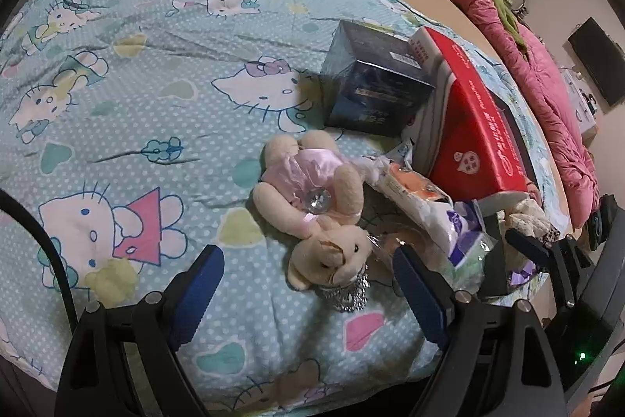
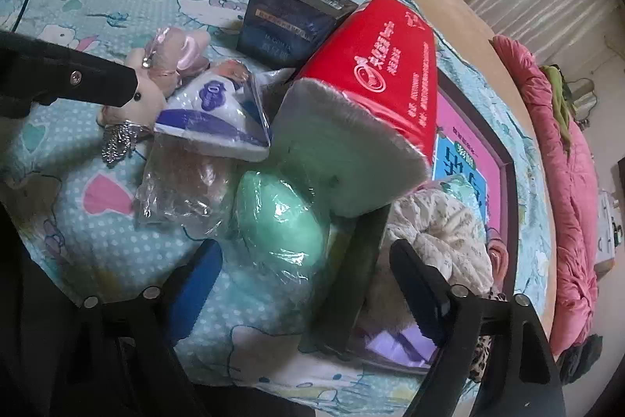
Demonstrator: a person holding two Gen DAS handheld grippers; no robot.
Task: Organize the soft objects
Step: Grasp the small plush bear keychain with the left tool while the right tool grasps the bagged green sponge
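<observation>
Both tools stand with jaws apart and nothing between the pads: left tool (image 1: 308, 282) points steeply down over the plush bear (image 1: 312, 206), right tool (image 2: 306, 278) over the wrapped green soft piece (image 2: 281, 217). Bear lies on the cartoon-print bedspread (image 1: 136, 85), long axis running away from the tool, head nearest, beside the red tissue pack (image 1: 474, 127) and dark blue box (image 1: 375, 85).

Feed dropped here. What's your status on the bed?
Left gripper open over beige plush bear in pink dress. Right gripper open at plastic-wrapped green oval. Red tissue pack crowds it.
</observation>
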